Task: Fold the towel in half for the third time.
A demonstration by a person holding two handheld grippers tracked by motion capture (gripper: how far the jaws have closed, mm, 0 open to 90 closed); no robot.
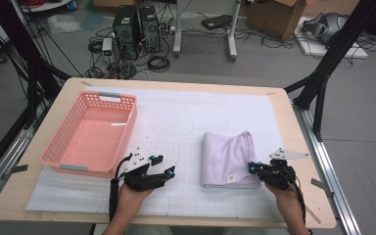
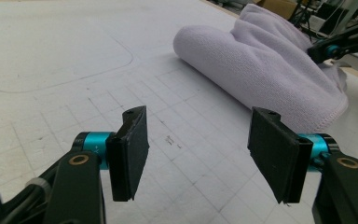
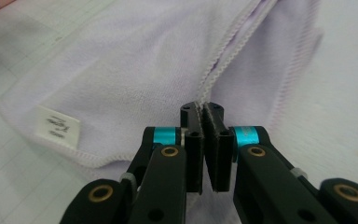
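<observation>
Nearest my side of the table (image 1: 274,105), both grippers sit low on the white gridded mat (image 1: 176,196), and the folded lilac towel (image 1: 227,156) serves as my reference for all positions.

Right gripper (image 1: 252,168): at the towel's near right corner. My right gripper view shows its two black jaws pressed together on the towel's stitched hem (image 3: 214,74), with the edge of the cloth pinched between the pads. The jaws are closed tight on the fabric. A white care label (image 3: 57,126) lies on the towel's near edge, left of the pinch in that view.

Left gripper (image 1: 164,165): on the mat to the left of the towel, apart from it, pointing toward it. Its jaws stand well apart with bare mat between them; nothing is held. The left gripper view shows the towel's rolled fold (image 2: 261,65) lying ahead of the jaws.

Towel: folded flat on the mat, right of centre, its folded side facing my left gripper and its open edges facing my right.

Pink plastic basket (image 1: 56,142): farther left of the towel, beyond my left gripper, standing on the mat near the table's left edge. Its interior shows nothing inside.

Beyond the table: two computer towers (image 1: 137,29) and cardboard boxes (image 1: 279,17) on the floor.
</observation>
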